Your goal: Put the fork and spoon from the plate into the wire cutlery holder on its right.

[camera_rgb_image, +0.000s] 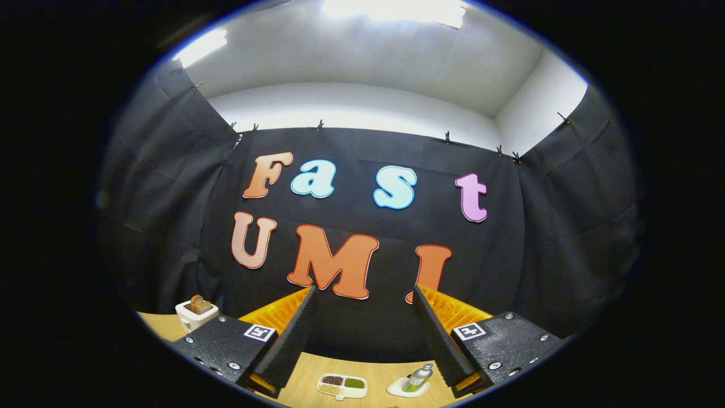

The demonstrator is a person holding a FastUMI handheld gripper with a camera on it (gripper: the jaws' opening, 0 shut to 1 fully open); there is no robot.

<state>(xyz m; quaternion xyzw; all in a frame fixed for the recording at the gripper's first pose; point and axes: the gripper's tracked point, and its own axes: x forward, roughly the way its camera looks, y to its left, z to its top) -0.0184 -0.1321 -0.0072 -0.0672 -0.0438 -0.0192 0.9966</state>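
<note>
I am holding the gripper (pixel 362 326) up high, looking mostly at the booth wall, and its fingers (pixel 291 334) are standing wide apart with nothing between them. Down on the table (pixel 374 371) I am seeing a small tray of beans (pixel 342 385) between the fingers, a little bottle on a dish (pixel 417 378) by the right finger, and a toaster (pixel 196 313) off to the left. I am not seeing the plate, fork, spoon or wire holder here, so I cannot tell which way they lie or point.

No legible text; 2 coded markers (pixel 260 332) on the gripper (pixel 363 290), jaws parted.
</note>
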